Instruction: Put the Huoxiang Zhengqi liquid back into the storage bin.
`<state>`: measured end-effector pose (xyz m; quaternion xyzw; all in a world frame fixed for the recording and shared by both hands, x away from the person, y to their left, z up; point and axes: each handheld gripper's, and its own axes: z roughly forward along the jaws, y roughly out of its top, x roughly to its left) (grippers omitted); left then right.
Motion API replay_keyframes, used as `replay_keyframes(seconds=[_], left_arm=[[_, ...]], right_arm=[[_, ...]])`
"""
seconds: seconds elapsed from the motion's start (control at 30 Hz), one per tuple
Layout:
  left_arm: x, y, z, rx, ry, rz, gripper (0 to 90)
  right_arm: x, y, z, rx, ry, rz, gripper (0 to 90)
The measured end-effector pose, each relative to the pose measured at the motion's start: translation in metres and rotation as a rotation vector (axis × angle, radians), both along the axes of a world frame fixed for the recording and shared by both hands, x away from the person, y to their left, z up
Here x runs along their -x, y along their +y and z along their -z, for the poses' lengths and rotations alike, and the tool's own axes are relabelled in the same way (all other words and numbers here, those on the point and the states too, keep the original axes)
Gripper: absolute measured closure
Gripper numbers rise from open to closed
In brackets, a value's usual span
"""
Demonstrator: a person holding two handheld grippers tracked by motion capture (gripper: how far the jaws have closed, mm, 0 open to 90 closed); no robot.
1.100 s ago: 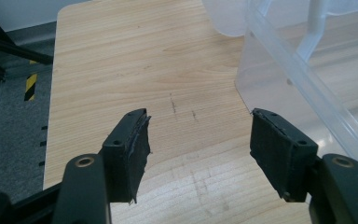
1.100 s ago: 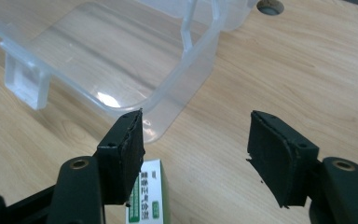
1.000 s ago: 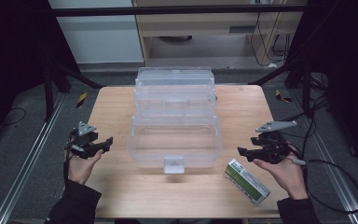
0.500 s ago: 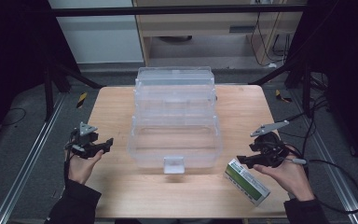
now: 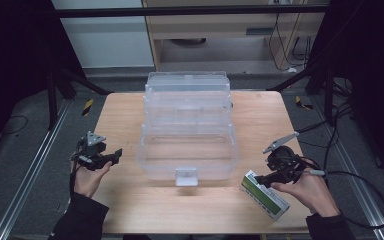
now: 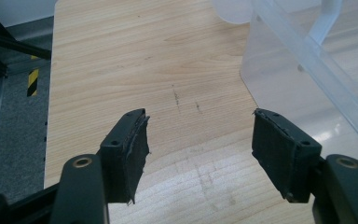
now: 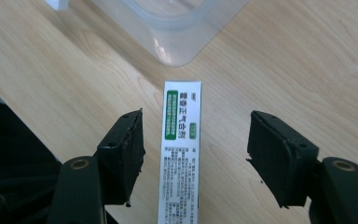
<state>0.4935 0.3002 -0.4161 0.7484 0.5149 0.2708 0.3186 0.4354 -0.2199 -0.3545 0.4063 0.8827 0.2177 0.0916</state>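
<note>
One wooden table [image 5: 130, 120], one clear tiered organiser [image 5: 187, 130], one white-green carton [image 7: 179, 154]. I see the carton lying flat between my right gripper [image 7: 196, 154]'s wide jaws, untouched, long axis running along them toward the organiser. My left gripper [image 6: 200, 149] is wide, empty.

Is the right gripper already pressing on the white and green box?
No, the right gripper stands open, with the box lying on the table between its jaws, untouched.

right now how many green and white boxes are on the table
1. The box lies flat on the table at its near right, beside the clear bin, between the open jaws of the right gripper. Others may be hidden.
</note>
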Motion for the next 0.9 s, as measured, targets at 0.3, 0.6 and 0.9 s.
replay_keyframes(seconds=[0.3,0.6,0.9], left_arm=[[-0.001,-0.001,0.002,-0.005,0.005,0.004,34.8],[-0.001,-0.001,0.002,-0.009,0.009,0.004,34.3],[-0.001,-0.002,0.003,-0.015,0.014,0.006,33.7]], right_arm=[[0.000,0.003,0.008,0.051,0.058,-0.023,37.0],[0.000,0.000,0.017,0.080,0.100,-0.026,38.9],[0.002,-0.002,0.026,0.096,0.136,-0.028,39.9]])
